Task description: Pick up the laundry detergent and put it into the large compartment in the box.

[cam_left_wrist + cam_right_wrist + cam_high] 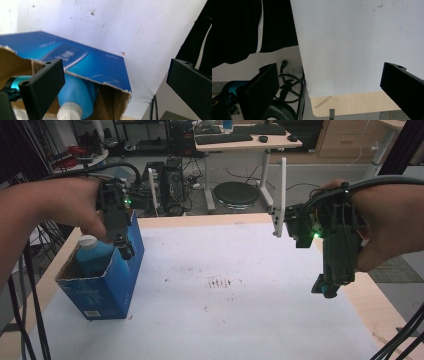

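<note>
Blue bottle [77, 96] — white cap — inside torn blue carton [100, 67].

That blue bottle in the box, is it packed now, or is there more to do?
It looks packed: the blue bottle with its white cap stands inside the open blue box. The left tongs hover open at the box rim, gripping nothing. The right tongs hang open over the white table, empty. What may remain is pulling the left hand clear.

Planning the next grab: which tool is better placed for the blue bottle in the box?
Left. The left tool hangs open at the blue box, right above the blue bottle; the right tool is across the table.
</note>
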Tool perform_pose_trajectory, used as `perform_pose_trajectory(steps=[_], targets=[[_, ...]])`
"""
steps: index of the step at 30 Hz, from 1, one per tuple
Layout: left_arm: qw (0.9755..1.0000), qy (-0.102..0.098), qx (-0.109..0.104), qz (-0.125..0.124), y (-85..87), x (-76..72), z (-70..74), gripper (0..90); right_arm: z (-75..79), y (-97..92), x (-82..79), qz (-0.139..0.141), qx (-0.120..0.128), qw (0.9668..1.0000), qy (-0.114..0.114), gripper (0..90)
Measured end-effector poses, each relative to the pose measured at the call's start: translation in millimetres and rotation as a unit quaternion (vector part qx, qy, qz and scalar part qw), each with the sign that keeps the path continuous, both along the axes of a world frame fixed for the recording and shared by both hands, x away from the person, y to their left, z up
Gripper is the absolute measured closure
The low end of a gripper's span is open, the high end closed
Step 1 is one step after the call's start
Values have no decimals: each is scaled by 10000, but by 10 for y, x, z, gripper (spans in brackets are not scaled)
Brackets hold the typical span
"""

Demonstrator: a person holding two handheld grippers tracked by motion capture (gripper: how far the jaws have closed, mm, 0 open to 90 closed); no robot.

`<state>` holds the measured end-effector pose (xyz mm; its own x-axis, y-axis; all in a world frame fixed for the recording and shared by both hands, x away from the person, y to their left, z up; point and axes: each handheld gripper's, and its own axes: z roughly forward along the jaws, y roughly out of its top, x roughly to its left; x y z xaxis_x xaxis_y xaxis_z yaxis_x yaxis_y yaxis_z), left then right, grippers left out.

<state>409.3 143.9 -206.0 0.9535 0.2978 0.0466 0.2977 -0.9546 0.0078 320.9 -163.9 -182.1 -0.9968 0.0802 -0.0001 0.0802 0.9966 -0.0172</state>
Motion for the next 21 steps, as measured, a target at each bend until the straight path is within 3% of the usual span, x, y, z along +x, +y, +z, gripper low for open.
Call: perform_pose_trajectory(steps=[4,11,21], targets=[[9997,-35,33,-234,-94,-4,-41,16,-1,7,7,11,10,10000,3,13],[9991,-64,45,-413,-217,6,-136,16,5,13,-1,19,-8,10000,-3,13],[9969,41,-56,-788,-446,-43,-315,17,24,18,-16,67,57,10000,-16,13]])
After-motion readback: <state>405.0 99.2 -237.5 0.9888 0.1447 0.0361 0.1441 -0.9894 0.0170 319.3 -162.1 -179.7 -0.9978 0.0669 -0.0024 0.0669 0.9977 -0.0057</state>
